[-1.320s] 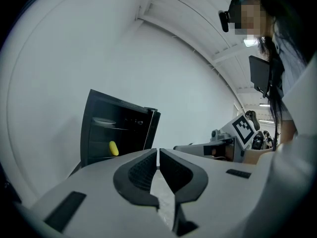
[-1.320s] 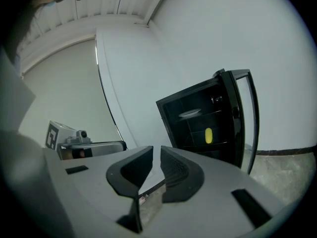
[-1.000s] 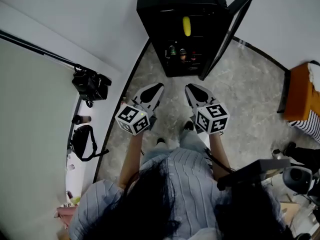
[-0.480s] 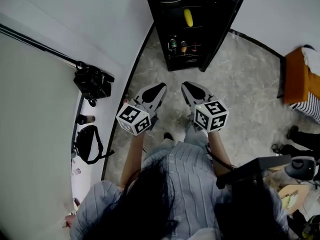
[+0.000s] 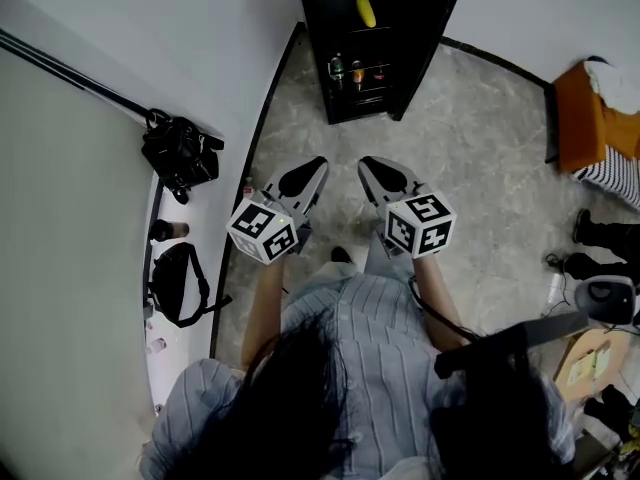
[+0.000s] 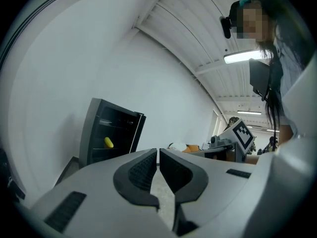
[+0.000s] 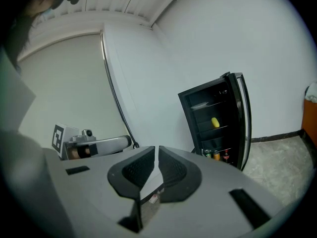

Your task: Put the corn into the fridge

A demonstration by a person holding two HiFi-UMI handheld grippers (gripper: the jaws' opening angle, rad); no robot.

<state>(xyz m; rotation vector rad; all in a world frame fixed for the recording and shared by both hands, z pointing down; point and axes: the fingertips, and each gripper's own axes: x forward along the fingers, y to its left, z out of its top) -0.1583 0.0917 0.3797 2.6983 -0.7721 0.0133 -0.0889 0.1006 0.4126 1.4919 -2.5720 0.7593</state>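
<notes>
In the head view, the person stood on a grey stone floor (image 5: 480, 168), well back from a black fridge (image 5: 314, 38) whose door (image 5: 432, 38) hung open. The corn (image 5: 366, 10) lay on an upper shelf inside, above a row of bottles (image 5: 355, 71) on a lower shelf. The left tool (image 5: 312, 168) and the right tool (image 5: 375, 168) were held side by side in front of the person, both pointing toward the fridge and both empty. A black bag (image 5: 180, 153) sat by the wall to the left.

In the left gripper view, the left tool (image 6: 158, 155) had its jaws together, only a thin slit between the pads and nothing in it. The fridge (image 6: 89, 133) stood far off to the left, with the corn (image 6: 108, 142) yellow on its shelf.

In the right gripper view, the right tool (image 7: 156, 152) likewise had its jaws closed on nothing. The fridge (image 7: 190, 118) stood to the right with its door (image 7: 242, 118) swung wide, the corn (image 7: 215, 122) resting on a middle shelf and the bottles (image 7: 216, 155) below it.
</notes>
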